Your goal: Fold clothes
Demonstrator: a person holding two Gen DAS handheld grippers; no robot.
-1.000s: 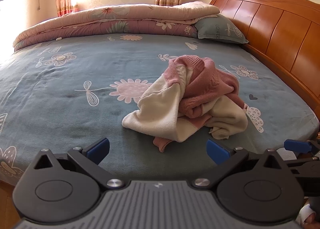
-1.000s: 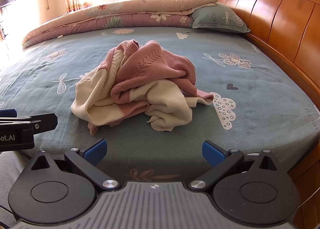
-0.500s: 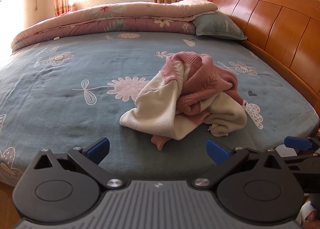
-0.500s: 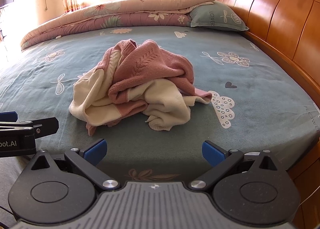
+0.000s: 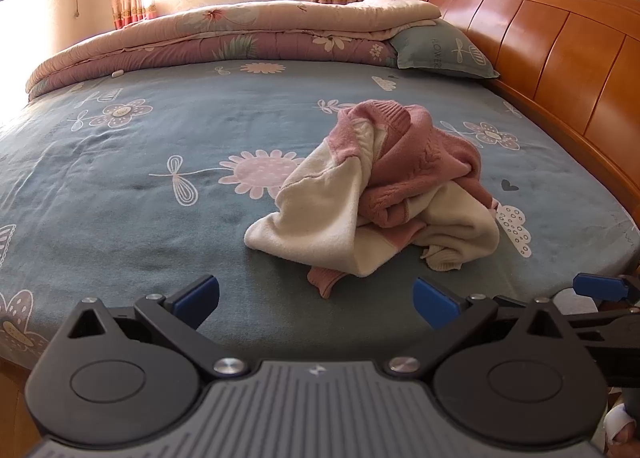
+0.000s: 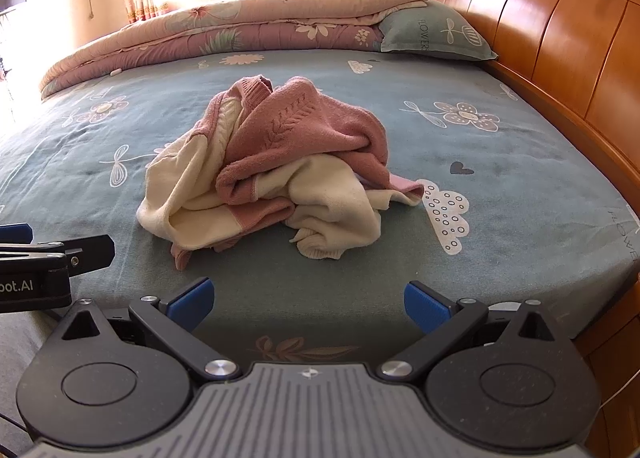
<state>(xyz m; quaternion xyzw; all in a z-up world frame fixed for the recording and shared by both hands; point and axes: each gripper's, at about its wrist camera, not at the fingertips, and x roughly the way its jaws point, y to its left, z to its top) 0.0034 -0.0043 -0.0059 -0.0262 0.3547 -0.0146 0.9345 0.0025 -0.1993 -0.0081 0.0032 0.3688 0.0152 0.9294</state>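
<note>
The left gripper (image 5: 316, 300) waits with its blue pads wide apart and empty, above the near edge of the bed (image 5: 120, 186). The pink and cream sweater (image 5: 384, 194) lies in a crumpled heap on the blue flowered sheet, a little to the right of centre, well apart from the folded quilt (image 5: 224, 38) and the pillow (image 5: 440, 52). The right gripper (image 6: 306, 304) is also spread apart and holds nothing.

The step in hand seems to be the first reach. I think it is best to take two loose edges, such as the pink cuff (image 5: 324, 282) and the cream ribbed cuff (image 6: 316, 248), then lift and spread the sweater flat before any fold.

The left wrist view shows the cream sleeve side; the right wrist view shows the pink knit pattern and the hem near the cloud print (image 6: 448, 214).
</note>
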